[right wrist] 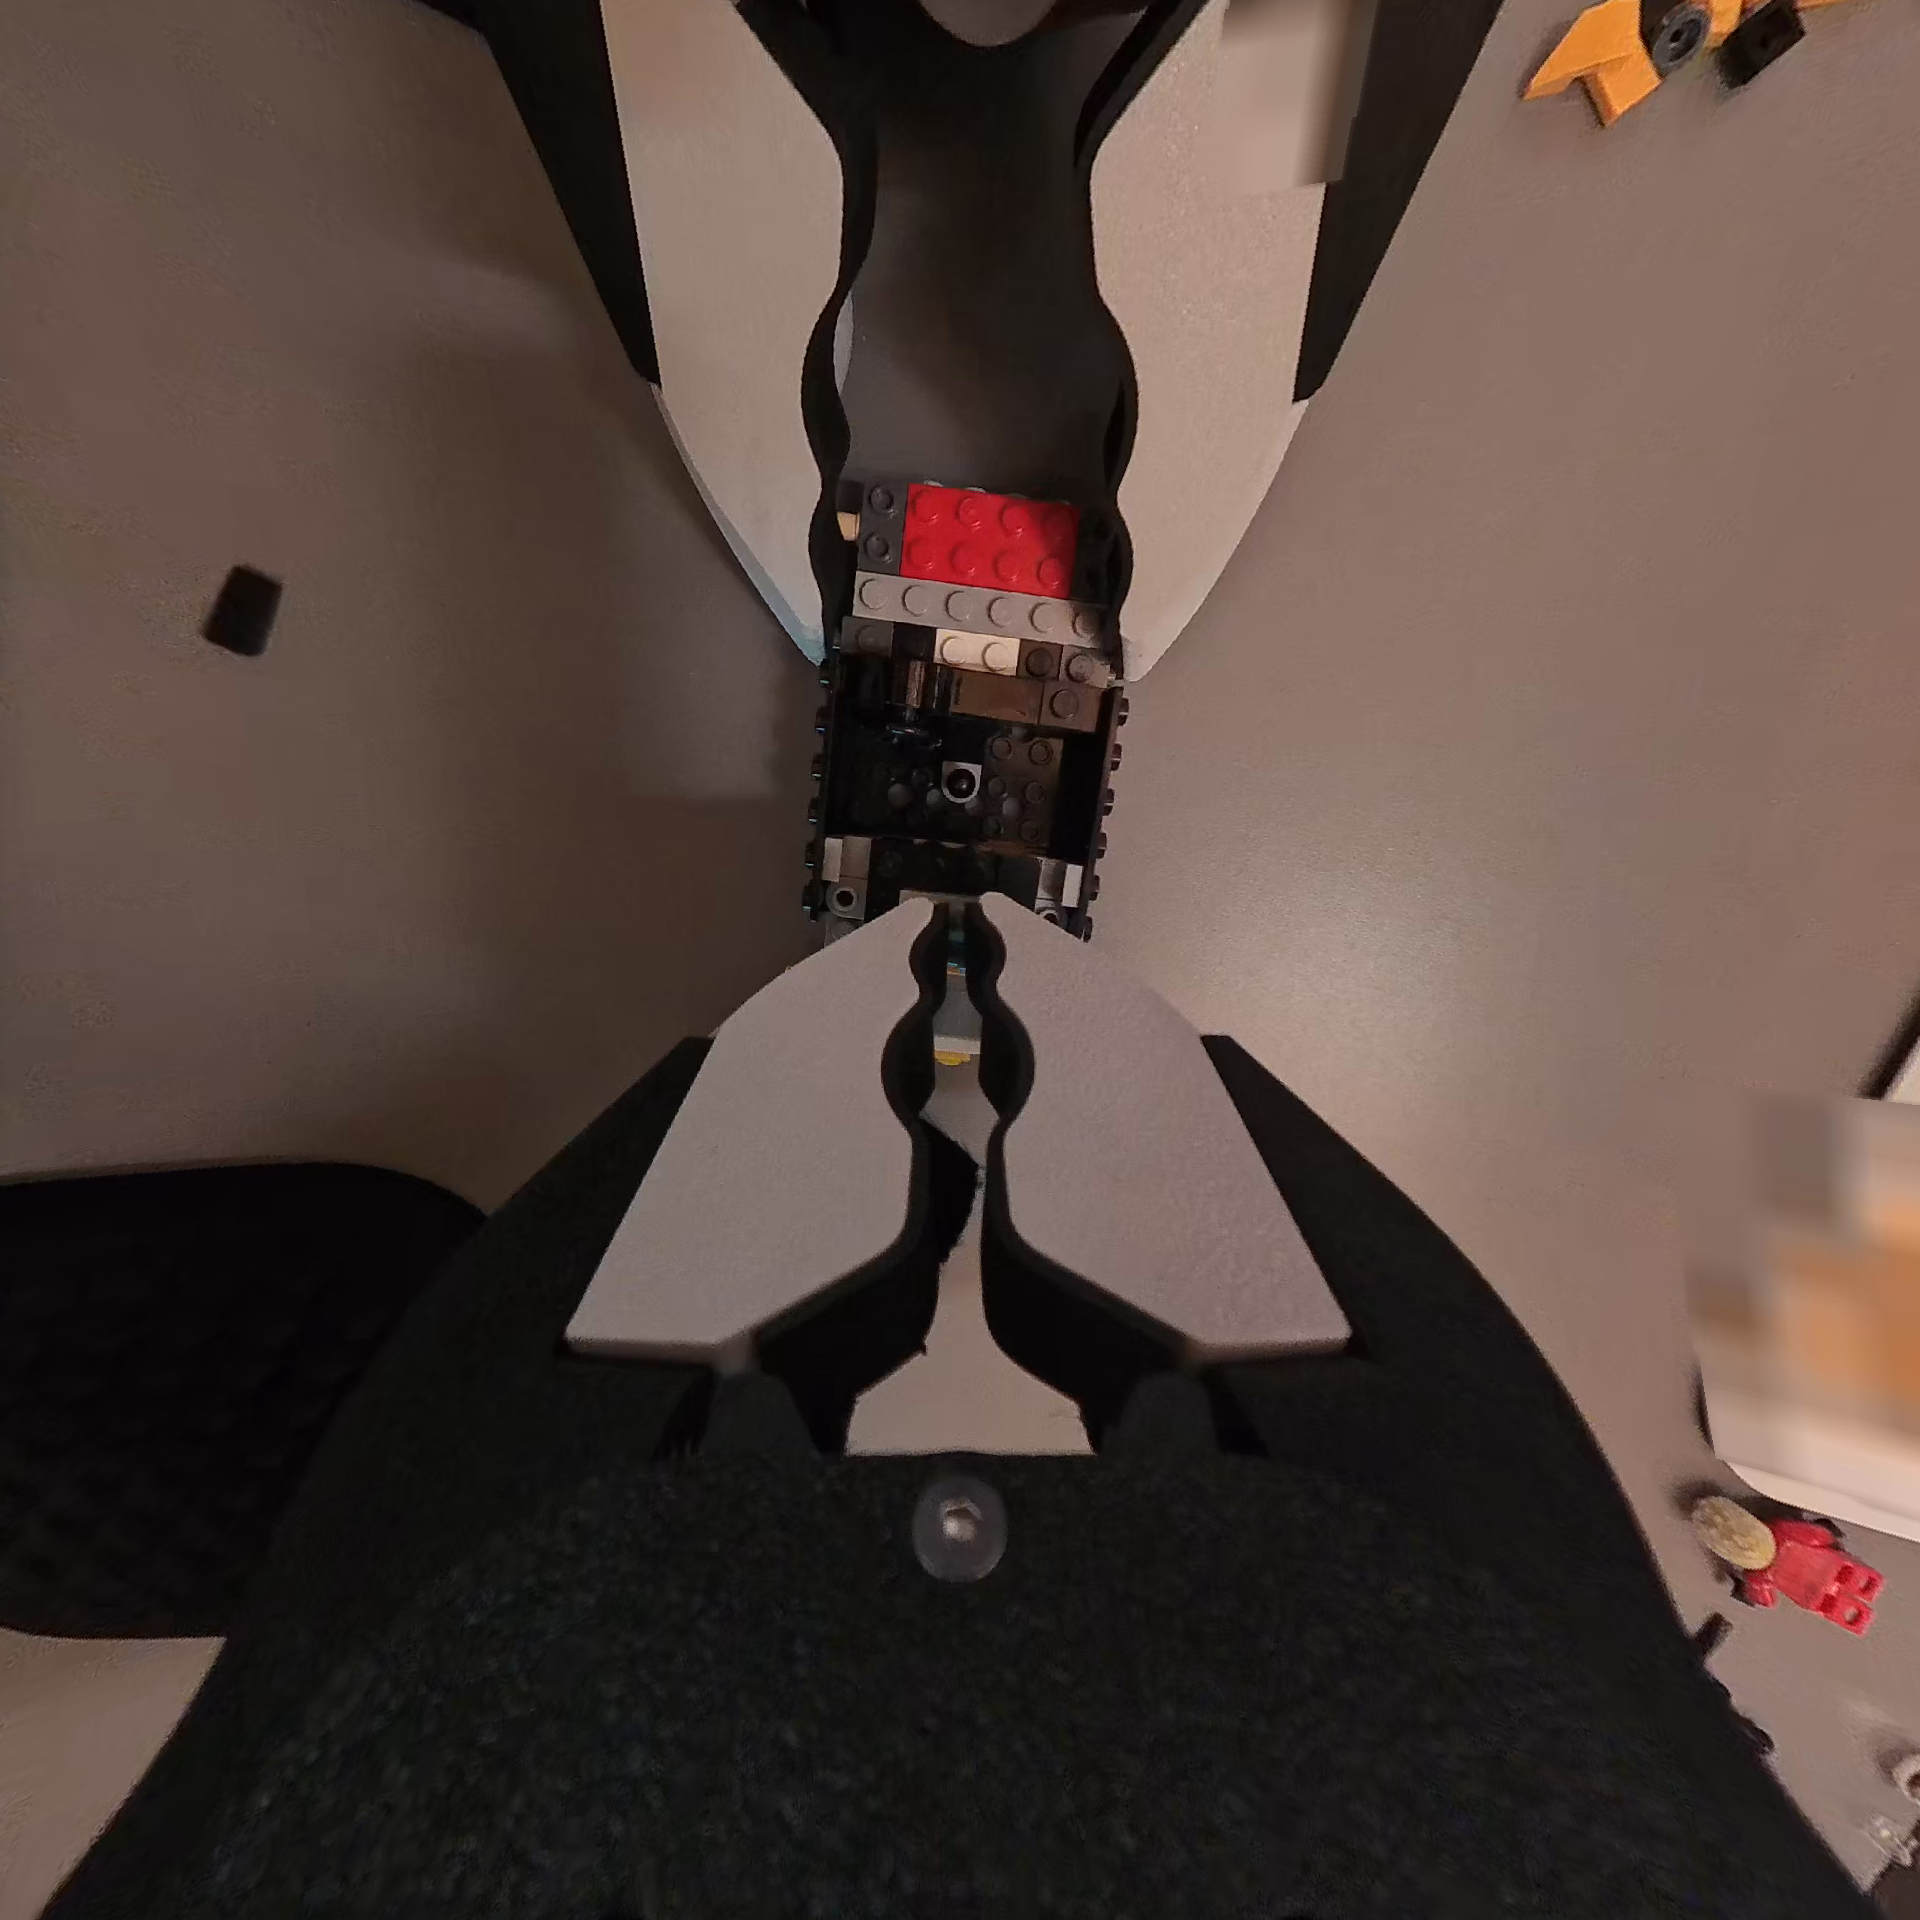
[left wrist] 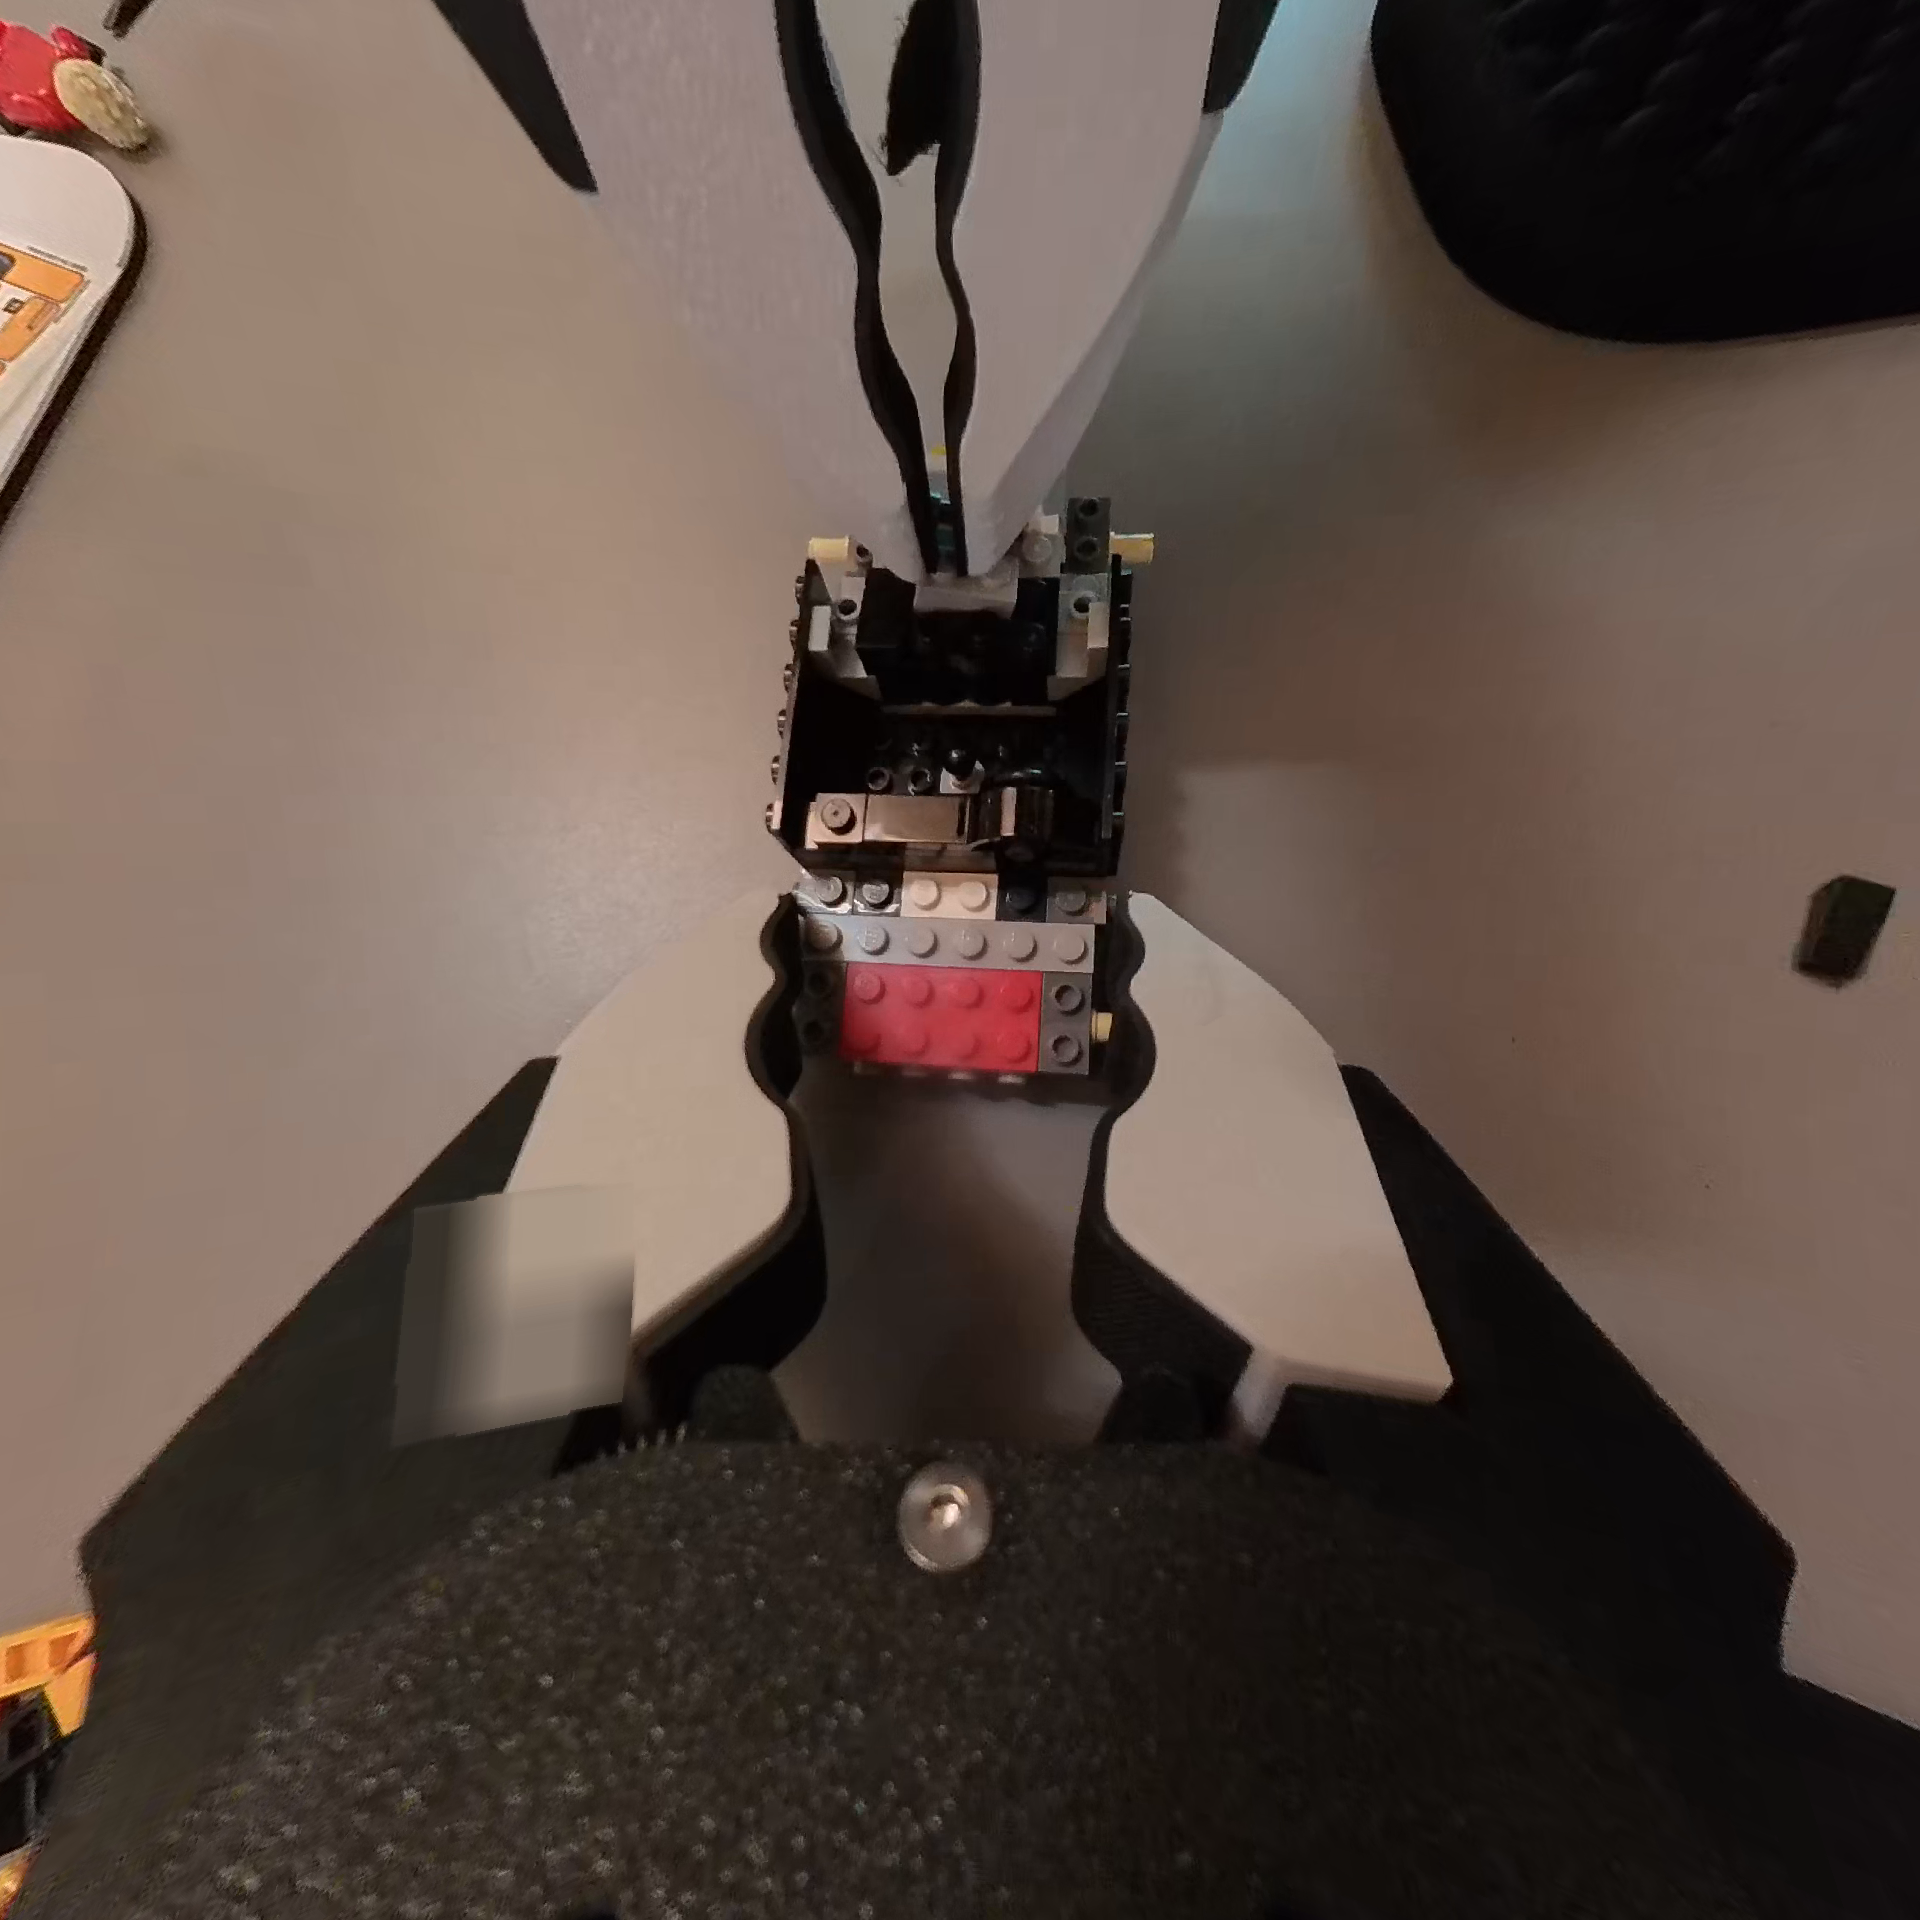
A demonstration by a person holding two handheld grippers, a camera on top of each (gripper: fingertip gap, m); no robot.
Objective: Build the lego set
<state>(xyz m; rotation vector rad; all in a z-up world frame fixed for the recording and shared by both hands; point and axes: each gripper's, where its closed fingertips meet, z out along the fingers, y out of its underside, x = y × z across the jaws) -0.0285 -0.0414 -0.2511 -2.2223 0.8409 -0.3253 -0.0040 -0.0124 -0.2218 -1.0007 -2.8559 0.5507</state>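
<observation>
The left gripper (left wrist: 948,997) has its fingers closed on the red-topped end of the half-built lego model (left wrist: 951,790), squeezing it from both sides. Opposite, the right gripper (right wrist: 954,914) has its fingers nearly together, pinching a small, partly hidden piece (right wrist: 954,1023) that shows pale with a speck of yellow, its tip touching the model's far rim. The model sits between the two grippers over the grey table (left wrist: 364,623); I can't tell whether it rests on the surface or is lifted.

Where this could go wrong, to my eye: the small piece is held by very little, so a skewed push could twist it out of the fingers or seat it crooked. A hard press against the rim might also lever the model loose from the left hold, or pop the thin black side walls off, since only one end is clamped. What the piece should mate with is hidden behind the fingertips, so alignment is a guess.

Further out lie a loose black slope brick (left wrist: 1841,928), a red figure with a gold disc (right wrist: 1808,1569), yellow parts (right wrist: 1621,57) and a dark mat (left wrist: 1662,156).

No writing can be read; the booklet (left wrist: 52,312) at the table's edge shows only orange artwork.
</observation>
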